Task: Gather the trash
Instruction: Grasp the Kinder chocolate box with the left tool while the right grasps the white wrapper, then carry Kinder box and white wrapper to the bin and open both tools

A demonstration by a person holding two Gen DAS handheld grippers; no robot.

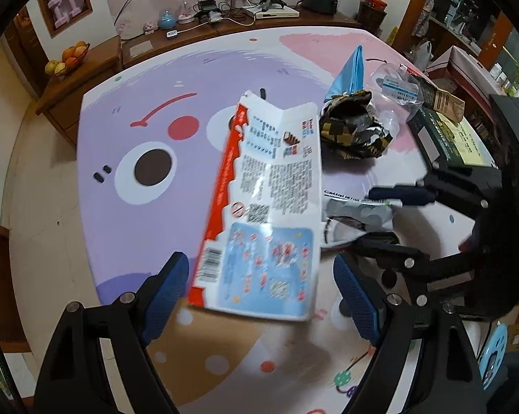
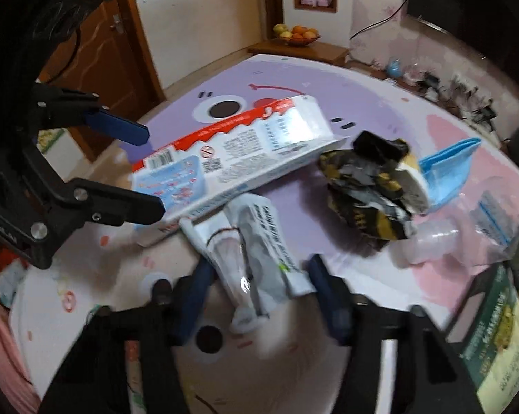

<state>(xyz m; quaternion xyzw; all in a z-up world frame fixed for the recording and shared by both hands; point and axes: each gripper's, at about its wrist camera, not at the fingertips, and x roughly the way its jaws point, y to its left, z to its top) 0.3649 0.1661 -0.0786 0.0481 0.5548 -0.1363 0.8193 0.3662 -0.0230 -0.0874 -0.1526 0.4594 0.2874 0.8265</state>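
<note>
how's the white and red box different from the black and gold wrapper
The box is flat, long and keeps its shape; the wrapper is crumpled into a lump. The box is white with a red edge and printed text; the wrapper is dark with a gold pattern. The box lies between the left gripper's open fingers; the wrapper sits farther off, beside no gripper. Both lie on the table.

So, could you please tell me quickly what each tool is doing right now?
Left tool: open around the white-and-red carton, not gripping.
Right tool: around the grey-white packet; grip cannot be told.

Steep close wrist views (shared carton (image 1: 259, 207))
</note>
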